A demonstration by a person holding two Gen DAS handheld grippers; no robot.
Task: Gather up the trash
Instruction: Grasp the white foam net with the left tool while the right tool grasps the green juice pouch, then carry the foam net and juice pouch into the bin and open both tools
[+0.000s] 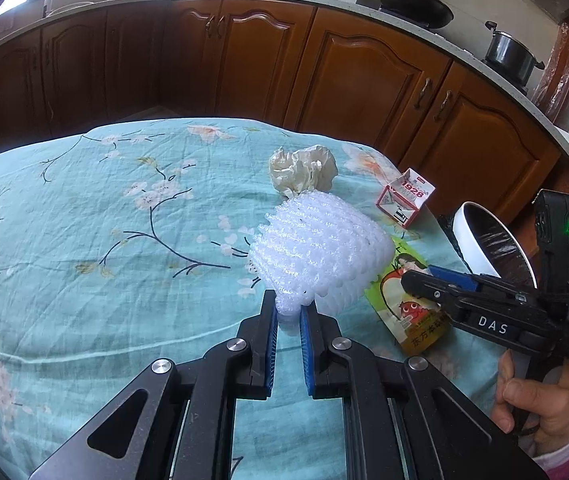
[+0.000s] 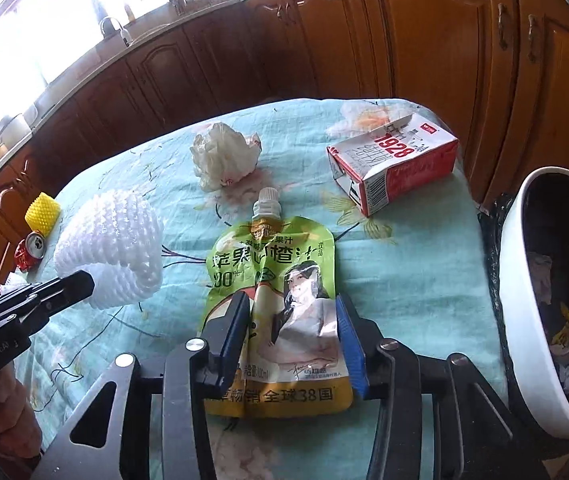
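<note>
Blue-padded left gripper [image 1: 289, 312]: jaws pinched on the lower edge of a white foam fruit net [image 1: 316, 248], a bulging mesh sleeve held beside the pouch.
Right gripper [image 2: 290, 332]: jaws spread, one on each side of a green-and-yellow juice pouch [image 2: 280, 300]; contact with it cannot be judged. Pouch is flat, glossy, printed, with a white screw spout, lying on the cloth.
White round trash bin [image 2: 524, 280], black liner, at the table's right edge; holds crumpled paper and wrapper scraps.
Milk carton [image 2: 396, 164], red and white, marked "1928", on its side near the far right corner.
Crumpled cream tissue [image 2: 224, 156], wadded, beyond the pouch.
Crushed red can [image 2: 32, 250] and yellow foam net [image 2: 42, 212], at the table's left edge.
Surface: teal tablecloth [image 1: 104, 240], wrinkled, blossom-branch print.
Room: brown wooden kitchen cabinets [image 1: 244, 52], pale countertop, black wok [image 1: 416, 6], steel pot [image 1: 512, 54].
</note>
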